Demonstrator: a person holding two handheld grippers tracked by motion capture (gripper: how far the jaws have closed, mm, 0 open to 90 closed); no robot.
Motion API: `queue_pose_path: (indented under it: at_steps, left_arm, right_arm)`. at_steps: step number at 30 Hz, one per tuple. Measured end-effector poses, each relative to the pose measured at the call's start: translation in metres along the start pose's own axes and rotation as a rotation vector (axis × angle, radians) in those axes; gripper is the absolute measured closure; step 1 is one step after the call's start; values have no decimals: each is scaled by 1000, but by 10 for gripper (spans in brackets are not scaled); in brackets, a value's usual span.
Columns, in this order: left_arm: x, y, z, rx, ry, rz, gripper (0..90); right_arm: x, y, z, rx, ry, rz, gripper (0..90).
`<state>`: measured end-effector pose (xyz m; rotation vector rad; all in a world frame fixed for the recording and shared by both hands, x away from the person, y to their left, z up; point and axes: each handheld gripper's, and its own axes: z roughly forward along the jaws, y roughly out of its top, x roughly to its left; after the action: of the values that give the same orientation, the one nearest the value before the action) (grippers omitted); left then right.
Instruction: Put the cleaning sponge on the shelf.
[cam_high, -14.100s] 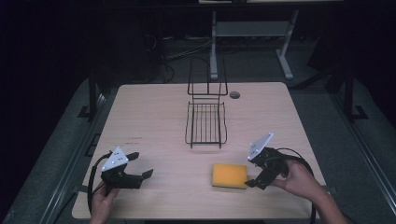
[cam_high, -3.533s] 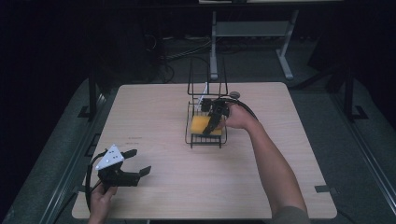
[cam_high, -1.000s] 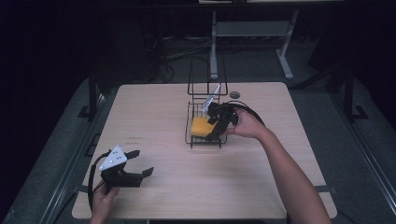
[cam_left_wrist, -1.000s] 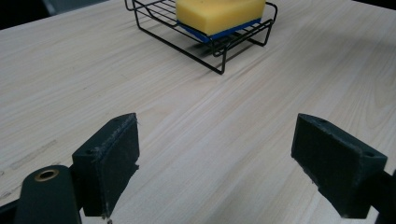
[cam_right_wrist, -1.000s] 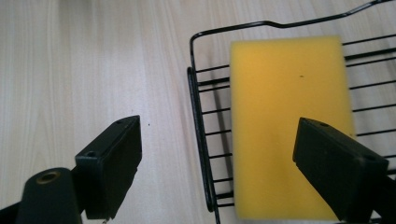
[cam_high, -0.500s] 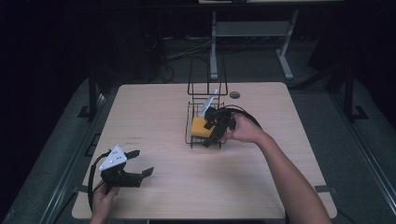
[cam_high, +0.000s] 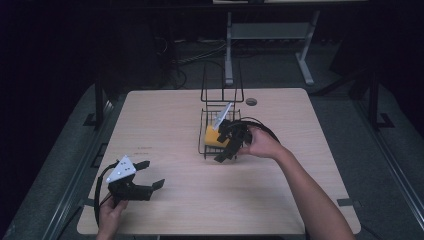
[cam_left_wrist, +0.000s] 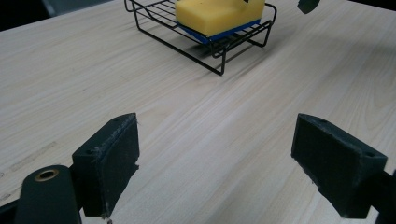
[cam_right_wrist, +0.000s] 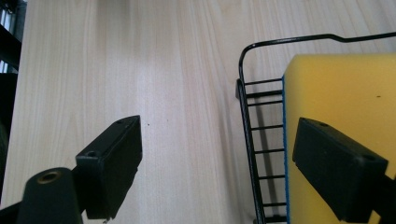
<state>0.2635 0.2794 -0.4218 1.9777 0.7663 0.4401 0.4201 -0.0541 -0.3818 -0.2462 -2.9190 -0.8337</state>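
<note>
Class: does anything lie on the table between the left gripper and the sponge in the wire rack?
Only the wire rack's own low rim. Bare table runs from the open left gripper to the rack holding the yellow sponge.

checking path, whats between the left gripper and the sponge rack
Bare tabletop between the left gripper and the wire rack holding the sponge, per the left gripper view.
</note>
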Motion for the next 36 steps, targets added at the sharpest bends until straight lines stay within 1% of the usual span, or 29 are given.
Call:
queue_pose_path:
  at_steps: [4,5,7,9,11,15,18,26,36]
  left_arm:
    - [0,0,0,0,-1,-1,146]
    - [0,0,0,0,-2,-1,146]
    - [0,0,0,1,-1,1,146]
    - [0,0,0,2,-2,2,146]
    - [0,0,0,1,-3,2,146]
    - [0,0,0,1,-3,3,146]
    - [-1,0,1,3,-4,2,146]
    - [-1,0,2,6,-3,4,146]
    - [-1,0,2,12,-4,6,146]
  right_arm:
    - [4,-2,2,-4,3,-9,153]
    - [5,-3,3,-11,-3,-10,153]
    - [7,-5,5,-16,1,-14,153]
    - [9,-6,5,-7,-5,-15,153]
    - [11,-7,6,-13,-2,-19,153]
    - [17,-12,4,-27,-4,-28,153]
    - [21,-17,0,-27,-13,-29,153]
    - [27,-31,-7,-24,-31,-14,153]
    - [36,-56,-15,-23,-53,9,153]
